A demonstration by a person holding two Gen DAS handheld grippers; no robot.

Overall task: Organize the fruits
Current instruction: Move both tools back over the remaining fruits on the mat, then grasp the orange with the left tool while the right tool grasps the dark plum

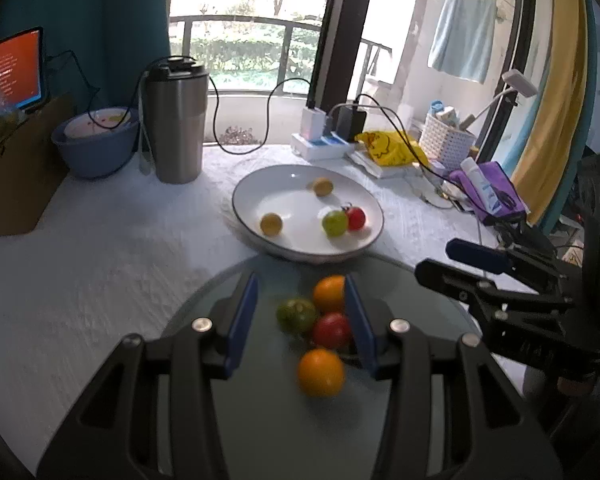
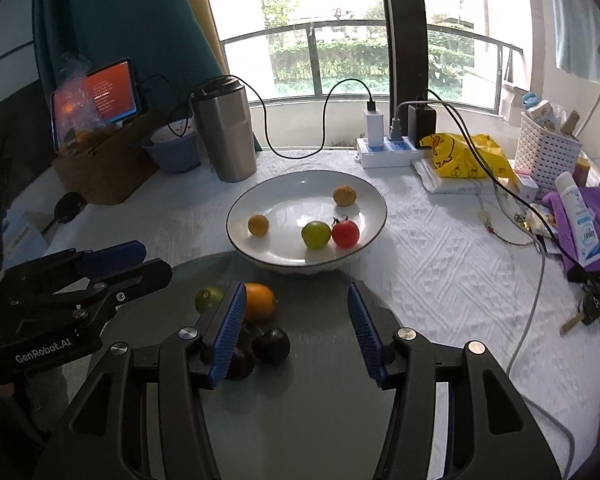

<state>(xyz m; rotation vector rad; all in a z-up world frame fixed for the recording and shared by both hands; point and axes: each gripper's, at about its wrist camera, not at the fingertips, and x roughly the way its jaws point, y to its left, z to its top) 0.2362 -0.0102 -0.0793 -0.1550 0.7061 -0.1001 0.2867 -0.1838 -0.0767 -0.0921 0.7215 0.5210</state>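
Steel tumbler [image 1: 176, 120] behind white plate [image 1: 252, 188], 4 fruits, perhaps blurred.

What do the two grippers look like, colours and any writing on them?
Both are black, angular frames with round silver bolt heads at the joints. The left gripper has smooth blue pads on the inner faces of its fingers. The right gripper has blue pads with a ridged, toothed surface. White lettering reading GenRobot.AI shows on the left gripper's body in the right wrist view. No sleeves or cables show on them.
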